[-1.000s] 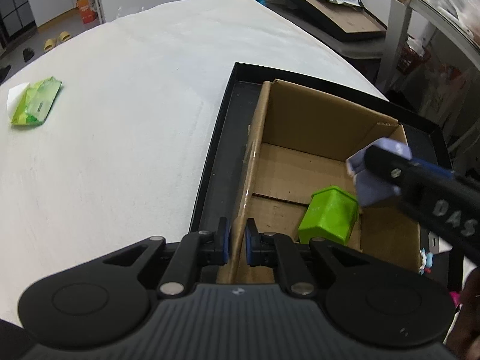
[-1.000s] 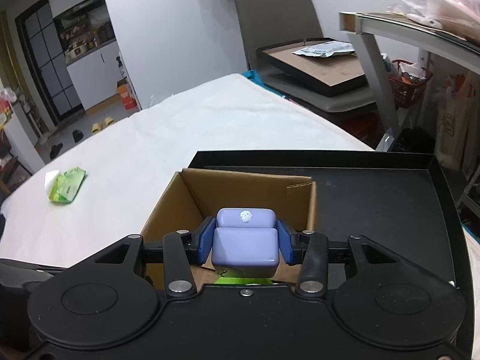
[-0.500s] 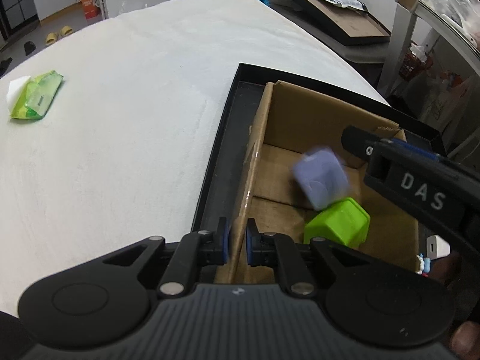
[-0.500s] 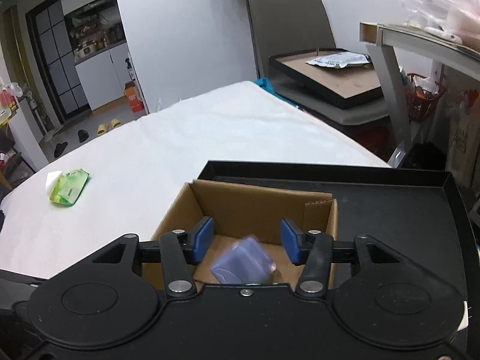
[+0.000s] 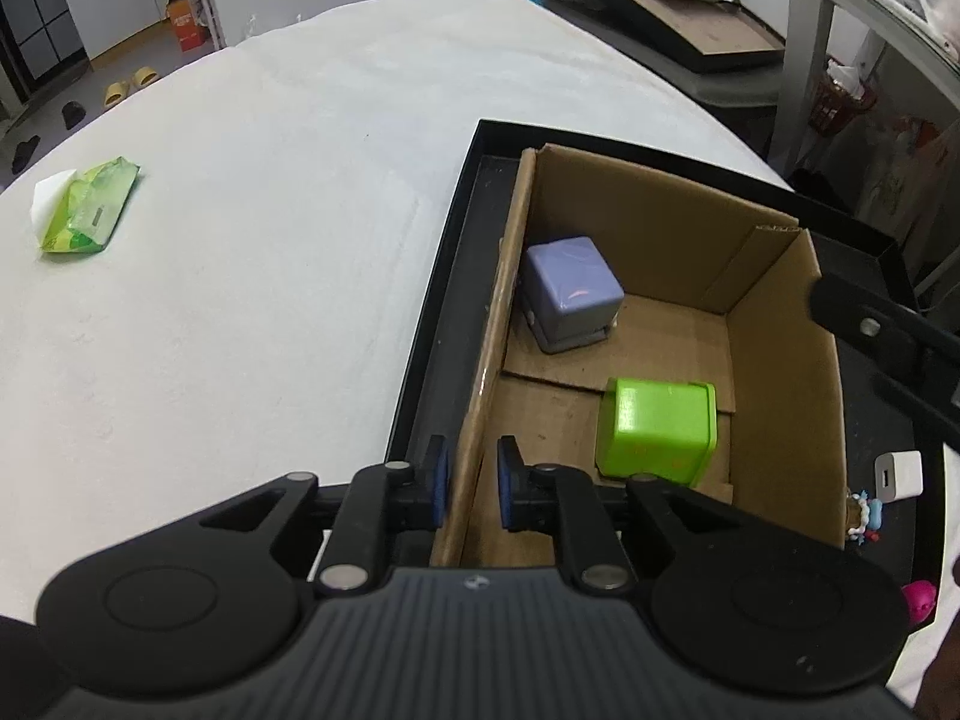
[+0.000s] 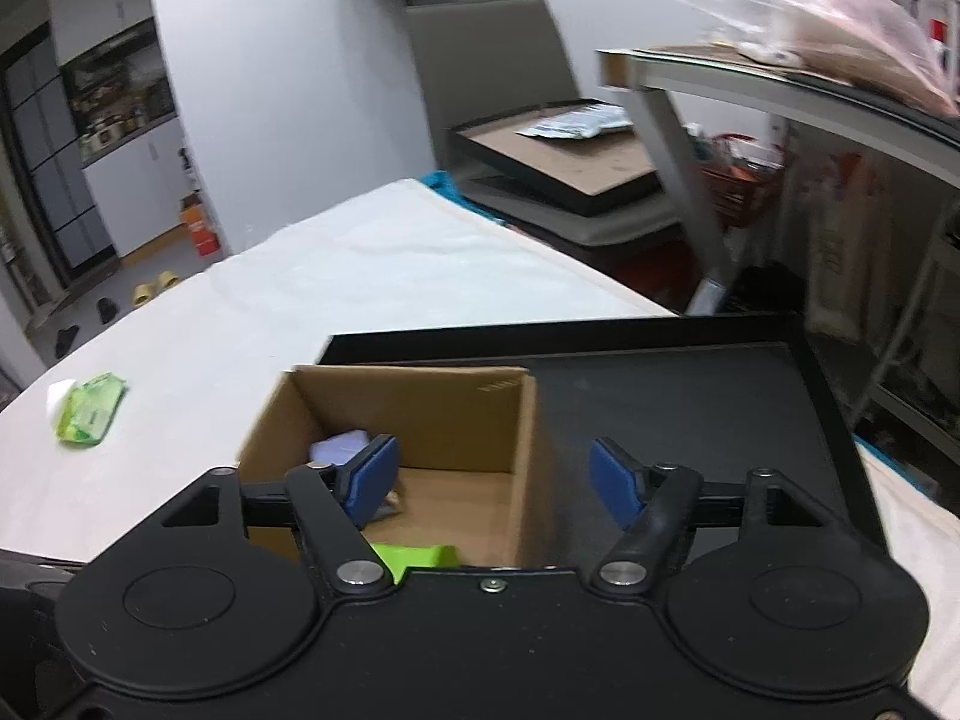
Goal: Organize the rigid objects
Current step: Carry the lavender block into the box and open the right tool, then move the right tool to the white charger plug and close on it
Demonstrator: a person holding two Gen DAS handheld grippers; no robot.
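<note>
1. Left hand-held gripper (image 5: 469, 483): blue pads close together, straddling the near left wall of the cardboard box (image 5: 774, 300). Whether they press it, cannot tell.
2. Right hand-held gripper (image 6: 492, 480): pads spread wide, nothing between them, above the box's right wall.
3. Lilac cube (image 5: 570, 291) rests on the box floor against the left wall, far end.
4. Green cube (image 5: 657, 423) lies nearer, apart from the lilac one.
5. Box sits in a black tray (image 5: 444, 276) on the white table (image 5: 270, 240); green packet (image 5: 90, 207) well to the left.

Right tool (image 6: 492, 483) spread wide, empty, above cardboard box (image 6: 420, 408)
</note>
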